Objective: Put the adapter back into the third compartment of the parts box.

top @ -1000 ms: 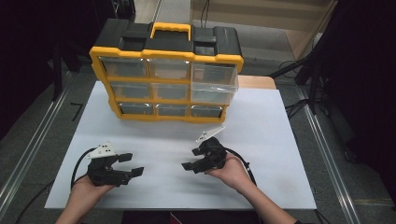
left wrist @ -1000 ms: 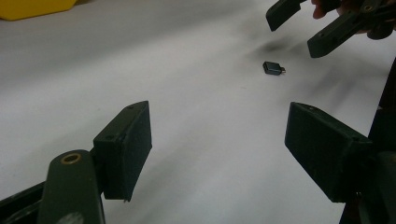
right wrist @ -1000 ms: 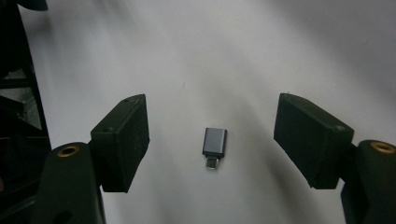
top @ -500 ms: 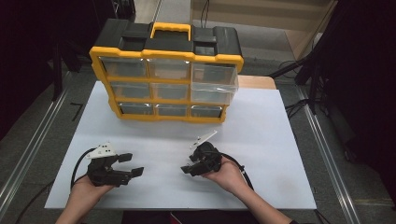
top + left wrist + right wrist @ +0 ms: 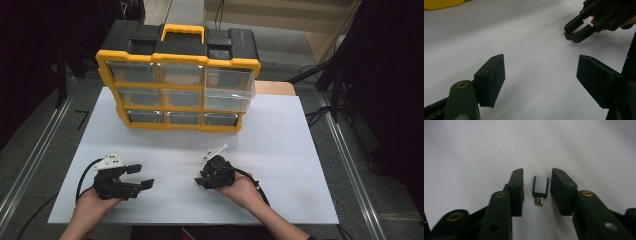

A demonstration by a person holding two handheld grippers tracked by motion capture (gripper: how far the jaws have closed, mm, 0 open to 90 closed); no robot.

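Right gripper (image 5: 536,192) low over white sheet (image 5: 280,150), well in front of drawer cabinet (image 5: 177,80). Jaws just been closing; small adapter (image 5: 540,186) between them, slim gap each side, pads not yet pressing. Adapter flat on sheet, plug toward camera. Left gripper (image 5: 541,80) released, empty, left of adapter. Risk: one pad touches first, nudges adapter askew, causing slip or skewed pinch.

Workshop; parts organiser (image 5: 180,85); metal rails (image 5: 35,155); cables (image 5: 320,112)
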